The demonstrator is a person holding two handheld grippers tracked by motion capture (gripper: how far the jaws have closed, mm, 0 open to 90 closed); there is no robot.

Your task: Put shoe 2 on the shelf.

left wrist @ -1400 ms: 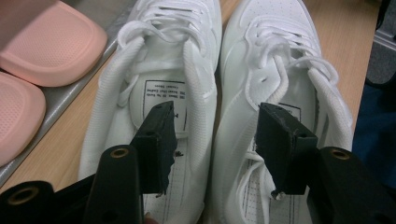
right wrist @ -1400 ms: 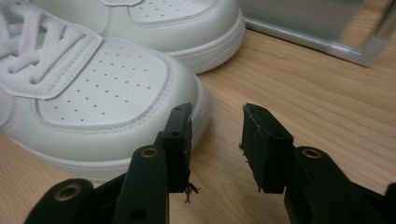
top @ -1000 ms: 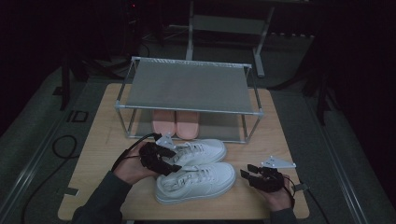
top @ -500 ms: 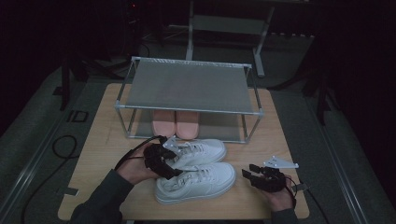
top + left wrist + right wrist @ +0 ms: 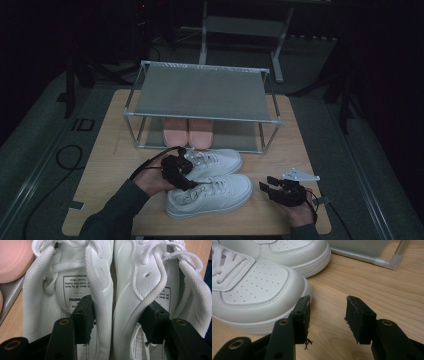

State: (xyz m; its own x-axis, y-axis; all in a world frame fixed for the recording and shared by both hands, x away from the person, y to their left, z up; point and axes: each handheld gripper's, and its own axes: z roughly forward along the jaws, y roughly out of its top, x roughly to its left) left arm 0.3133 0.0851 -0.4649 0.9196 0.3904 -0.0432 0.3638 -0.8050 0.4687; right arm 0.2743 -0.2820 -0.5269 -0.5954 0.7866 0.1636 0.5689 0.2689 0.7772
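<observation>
Left gripper: sitting at the heel ends of the two white sneakers, one jaw reaching down inside each shoe, the two inner collar walls lying pressed together between the jaws; it is gripping the pair that way
Far sneaker: lying on the wooden table just in front of the rack, toe pointing to the person's right
Near sneaker: lying touching the far one along its side, laces tied, toe pointing the same way
Right gripper: resting low over the table just past the near sneaker's toe, jaws standing wide apart with nothing between them; in the right gripper view one jaw is sitting just beside the toe's rubber edge
Shoe rack: standing at the back of the table, its grey top shelf lying bare, its front posts and rail standing directly behind the sneakers
Pink slippers: sitting side by side on the rack's lower shelf, taking up its middle, just behind the far sneaker's heel end
Cable: looping on the floor at the table's left
</observation>
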